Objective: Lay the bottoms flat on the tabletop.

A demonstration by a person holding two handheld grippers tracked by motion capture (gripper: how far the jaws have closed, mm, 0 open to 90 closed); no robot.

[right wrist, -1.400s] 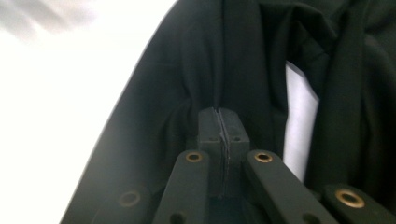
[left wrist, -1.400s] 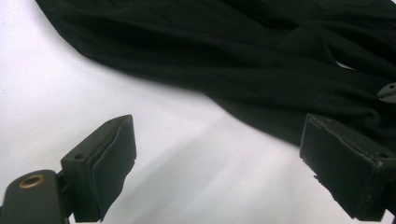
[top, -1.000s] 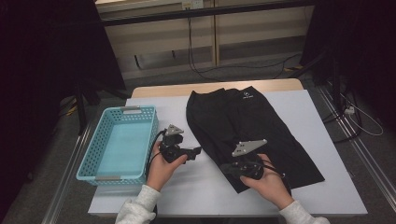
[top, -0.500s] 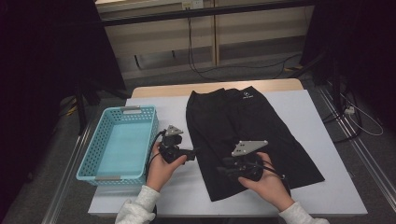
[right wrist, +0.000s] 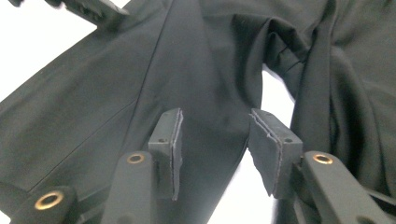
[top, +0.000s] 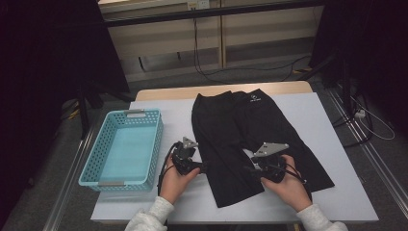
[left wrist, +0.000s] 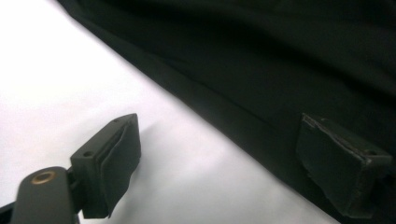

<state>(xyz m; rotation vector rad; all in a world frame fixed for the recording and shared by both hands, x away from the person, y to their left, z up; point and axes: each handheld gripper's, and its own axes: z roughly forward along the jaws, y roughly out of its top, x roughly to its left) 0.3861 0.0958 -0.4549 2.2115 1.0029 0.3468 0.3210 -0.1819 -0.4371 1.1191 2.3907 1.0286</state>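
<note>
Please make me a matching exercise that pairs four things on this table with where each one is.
Things:
1. basket
2. shorts
3. left gripper
4. right gripper

Places:
A. at the shorts' left outer edge, jaws open
B. flat in the middle of the table
C. at the table's left side
D. over the inner edge of the left leg of the shorts, jaws open

Pairs: 1-C, 2-B, 3-A, 4-D

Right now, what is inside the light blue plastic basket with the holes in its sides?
Nothing that shows: the light blue plastic basket has a bare, smooth pale blue floor. Its near wall hides a thin strip of floor just behind it. The black shorts lie beside it on the white table.
</note>
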